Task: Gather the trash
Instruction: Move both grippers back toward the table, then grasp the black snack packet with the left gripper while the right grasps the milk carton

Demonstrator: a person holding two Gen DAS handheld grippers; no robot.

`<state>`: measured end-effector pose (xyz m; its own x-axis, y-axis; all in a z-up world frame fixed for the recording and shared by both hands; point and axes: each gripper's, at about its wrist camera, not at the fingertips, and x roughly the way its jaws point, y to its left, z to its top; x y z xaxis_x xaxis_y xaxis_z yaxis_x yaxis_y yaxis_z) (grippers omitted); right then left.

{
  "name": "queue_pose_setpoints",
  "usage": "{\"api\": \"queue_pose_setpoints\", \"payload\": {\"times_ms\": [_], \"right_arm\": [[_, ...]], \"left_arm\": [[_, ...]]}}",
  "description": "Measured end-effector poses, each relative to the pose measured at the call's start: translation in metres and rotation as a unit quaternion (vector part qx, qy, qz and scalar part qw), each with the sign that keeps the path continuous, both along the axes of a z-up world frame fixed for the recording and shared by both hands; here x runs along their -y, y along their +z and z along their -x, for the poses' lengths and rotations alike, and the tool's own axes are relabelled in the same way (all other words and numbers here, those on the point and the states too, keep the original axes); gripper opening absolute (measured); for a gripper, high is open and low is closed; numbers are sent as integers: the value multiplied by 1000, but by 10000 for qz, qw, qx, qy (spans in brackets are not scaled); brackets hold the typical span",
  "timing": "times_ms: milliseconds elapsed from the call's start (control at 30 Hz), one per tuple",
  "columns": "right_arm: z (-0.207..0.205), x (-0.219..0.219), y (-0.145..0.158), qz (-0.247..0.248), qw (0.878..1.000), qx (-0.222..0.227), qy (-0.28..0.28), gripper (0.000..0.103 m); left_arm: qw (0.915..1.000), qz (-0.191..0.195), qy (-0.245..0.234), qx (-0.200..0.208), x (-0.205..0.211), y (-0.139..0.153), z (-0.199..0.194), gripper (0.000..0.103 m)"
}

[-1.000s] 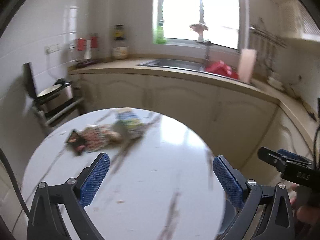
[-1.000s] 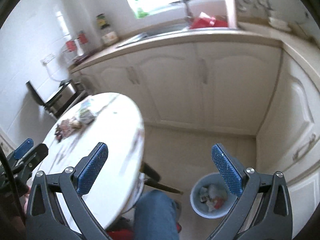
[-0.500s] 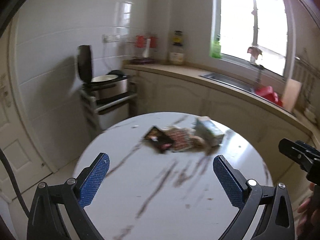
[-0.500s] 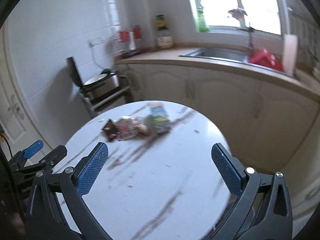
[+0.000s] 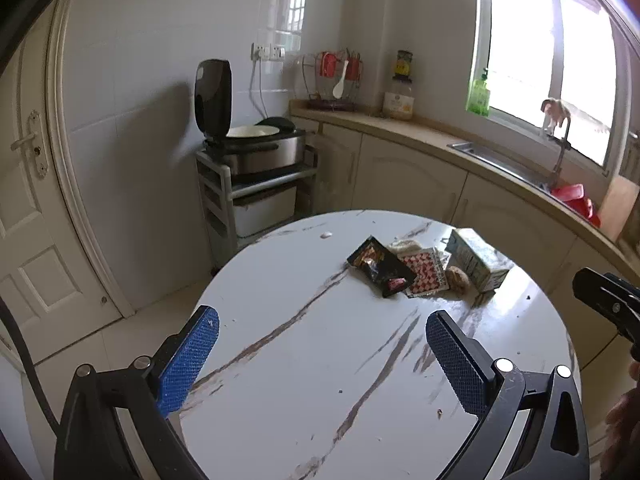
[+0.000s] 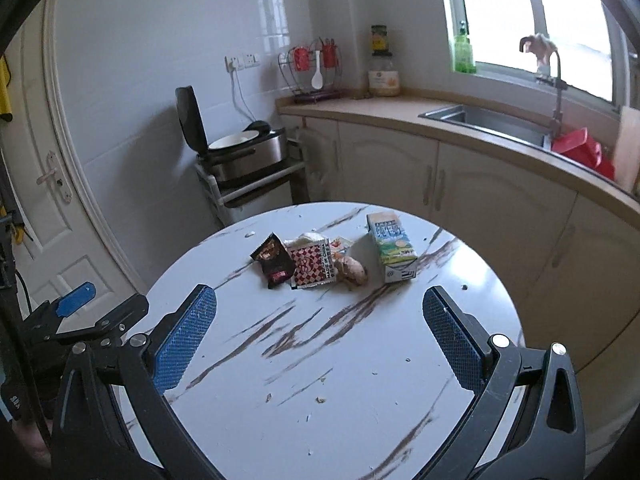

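Jaws wide apart and empty on both grippers. Left wrist view: left gripper (image 5: 320, 354) hovers over the near half of the round marble desk (image 5: 280, 400); trash sits at the far right edge: black wrapper (image 5: 380, 266), checkered sachet (image 5: 426, 272), milk carton (image 5: 476, 258). Right wrist view: right gripper (image 6: 318, 330) holds nothing, above the desk (image 6: 340, 400); same pile dead ahead, black wrapper (image 6: 274, 260) touching the checkered sachet (image 6: 312, 264), milk carton (image 6: 392, 252) lying just right of them.

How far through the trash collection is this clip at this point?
Nothing looks collected in these views. Both the left gripper and right gripper hang open and empty above the round table. Still lying there: milk carton, black wrapper, checkered wrapper, brown lump.
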<state>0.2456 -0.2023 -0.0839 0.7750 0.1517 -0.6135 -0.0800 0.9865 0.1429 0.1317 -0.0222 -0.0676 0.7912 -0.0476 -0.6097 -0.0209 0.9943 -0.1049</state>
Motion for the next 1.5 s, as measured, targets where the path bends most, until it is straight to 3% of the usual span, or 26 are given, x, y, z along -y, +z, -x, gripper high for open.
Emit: {"api": "queue_pose_setpoints", "payload": {"times_ms": [367, 767, 1067, 1333, 1400, 1500], "right_arm": [[-49, 25, -51, -95, 9977, -626, -252, 103], [-103, 49, -108, -230, 9916, -1224, -344, 103], [-141, 71, -124, -282, 9893, -1378, -384, 103], [-170, 77, -133, -333, 9884, -1459, -243, 103], [-178, 76, -137, -327, 9878, -1510, -193, 103], [-185, 74, -140, -349, 9876, -1524, -142, 103]], "left_arm": [[9990, -12, -200, -408, 2, -36, -84, 102], [9944, 8, -532, -914, 35, -76, -194, 102], [9918, 132, -263, -1241, 46, -102, -280, 102], [9885, 84, -240, -1491, 49, -126, -327, 102], [9889, 107, -206, -1469, 42, -129, -333, 99], [9896, 107, -163, -1423, 33, -131, -335, 83]]}}
